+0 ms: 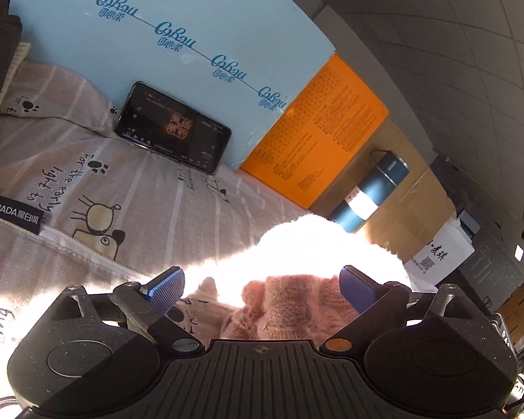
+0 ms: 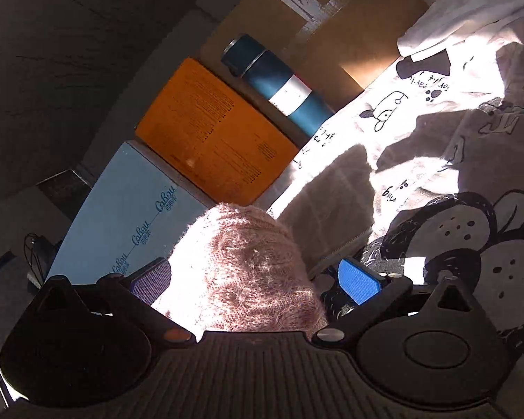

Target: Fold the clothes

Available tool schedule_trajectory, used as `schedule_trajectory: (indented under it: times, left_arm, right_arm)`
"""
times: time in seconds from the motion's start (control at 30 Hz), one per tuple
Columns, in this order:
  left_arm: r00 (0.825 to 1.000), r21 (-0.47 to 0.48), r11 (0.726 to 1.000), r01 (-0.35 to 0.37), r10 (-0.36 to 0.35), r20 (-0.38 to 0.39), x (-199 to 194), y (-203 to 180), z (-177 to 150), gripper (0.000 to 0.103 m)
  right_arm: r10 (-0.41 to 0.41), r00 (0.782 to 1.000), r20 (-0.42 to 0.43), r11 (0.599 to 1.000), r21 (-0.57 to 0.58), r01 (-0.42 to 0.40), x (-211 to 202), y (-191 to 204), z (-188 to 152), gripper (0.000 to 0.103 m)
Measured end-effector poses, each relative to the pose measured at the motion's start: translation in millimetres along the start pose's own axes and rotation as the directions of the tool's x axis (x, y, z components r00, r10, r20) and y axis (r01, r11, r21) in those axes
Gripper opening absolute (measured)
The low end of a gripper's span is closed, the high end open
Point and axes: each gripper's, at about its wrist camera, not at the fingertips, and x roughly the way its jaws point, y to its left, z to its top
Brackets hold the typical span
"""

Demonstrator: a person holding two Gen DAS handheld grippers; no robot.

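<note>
A bed with a cartoon-dog printed sheet (image 1: pixel 129 188) lies in hard sunlight. Along its far edge stand a pale blue tissue carton (image 1: pixel 178 24), an orange box (image 1: pixel 325 132) and a blue flask (image 1: pixel 370 192), all closed. A pink knitted sweater (image 1: pixel 290 307) bunches between the spread fingers of the left gripper (image 1: pixel 258 286) and of the right gripper (image 2: pixel 255 282), neither clamped.

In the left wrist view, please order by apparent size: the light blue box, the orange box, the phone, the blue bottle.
1. light blue box
2. orange box
3. phone and blue bottle: similar, not ranked.
</note>
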Motion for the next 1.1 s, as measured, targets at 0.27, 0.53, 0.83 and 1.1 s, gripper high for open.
schedule_trajectory:
  times: [0.27, 0.53, 0.83, 1.1]
  left_arm:
    - [0.991, 0.062, 0.994, 0.085, -0.078, -0.105, 15, -10, -22, 0.099]
    - [0.994, 0.133, 0.988, 0.078, -0.067, -0.083, 17, -17, -29, 0.096]
    - [0.987, 0.160, 0.975, 0.155, -0.148, -0.059, 14, -23, -31, 0.040]
    - [0.970, 0.334, 0.916, 0.221, -0.243, 0.023, 12, -86, -27, 0.036]
  right_arm:
    - [-0.069, 0.995, -0.075, 0.990, -0.129, 0.059, 22, 16, -13, 0.103]
    - [-0.044, 0.993, -0.107, 0.968, -0.250, 0.015, 23, 32, -28, 0.096]
    - [-0.036, 0.998, -0.051, 0.963, -0.267, 0.021, 10, 33, -20, 0.059]
    - [0.018, 0.993, 0.118, 0.951, -0.310, 0.020, -25, 35, 25, 0.046]
